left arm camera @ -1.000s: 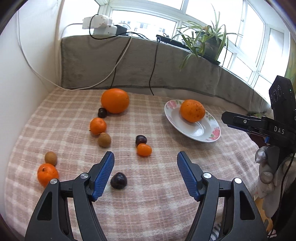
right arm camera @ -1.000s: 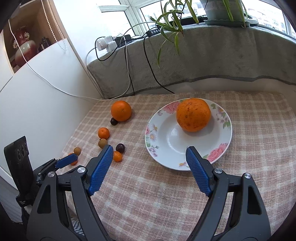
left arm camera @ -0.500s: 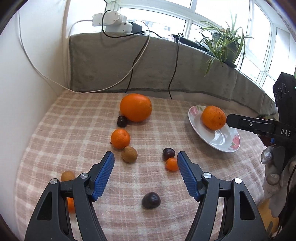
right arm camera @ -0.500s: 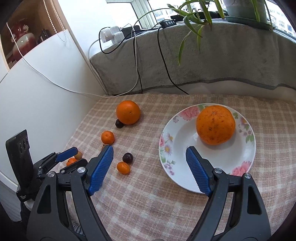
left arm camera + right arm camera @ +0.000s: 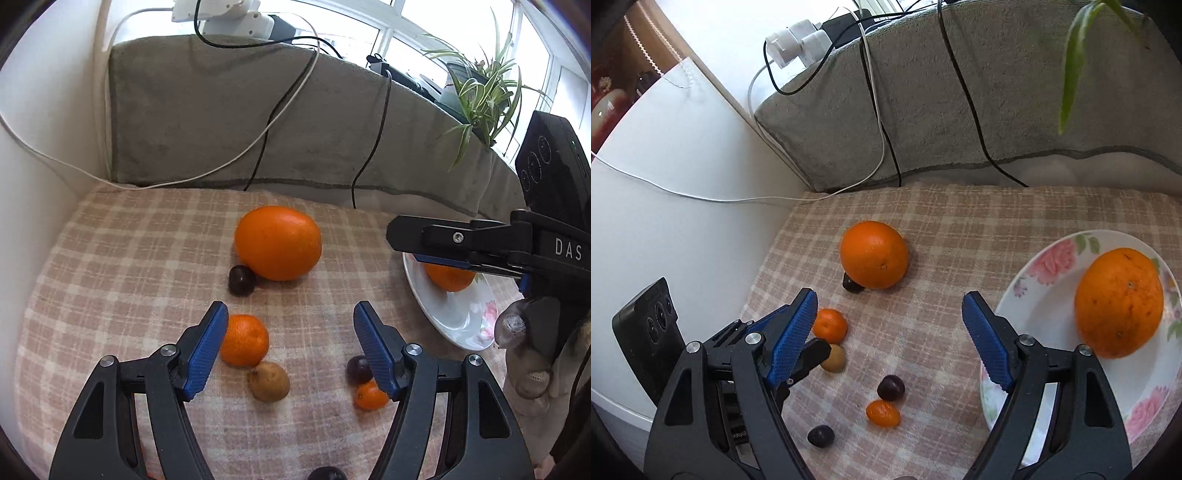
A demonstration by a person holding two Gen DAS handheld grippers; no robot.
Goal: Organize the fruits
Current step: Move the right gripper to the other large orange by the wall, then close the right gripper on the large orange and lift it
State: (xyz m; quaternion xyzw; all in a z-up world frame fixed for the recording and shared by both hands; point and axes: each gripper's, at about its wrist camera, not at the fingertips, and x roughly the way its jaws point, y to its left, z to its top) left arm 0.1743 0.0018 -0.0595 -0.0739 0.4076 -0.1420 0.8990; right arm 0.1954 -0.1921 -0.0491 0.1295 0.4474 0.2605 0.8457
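Note:
A large orange [image 5: 277, 242] [image 5: 874, 254] lies on the checked cloth with a dark plum [image 5: 242, 280] touching its near left side. A second large orange [image 5: 1119, 307] sits on the floral plate [image 5: 1052, 295] at the right. A mandarin [image 5: 244, 339], a brown kiwi [image 5: 269, 381], a plum [image 5: 357, 369] and a small kumquat [image 5: 370, 396] lie nearer. My left gripper [image 5: 290, 345] is open and empty above the small fruits. My right gripper [image 5: 892, 341] is open and empty, left of the plate.
A grey cloth-covered ledge [image 5: 258, 122] with cables and a power strip [image 5: 798, 42] backs the table. A white wall [image 5: 683, 184] bounds the left side. A potted plant [image 5: 480, 85] stands on the ledge at right. Another plum [image 5: 820, 435] lies near the front.
Both grippers have moved forward and left toward the large orange on the cloth. The fruits appear larger and lower in view. Jaws stayed open.

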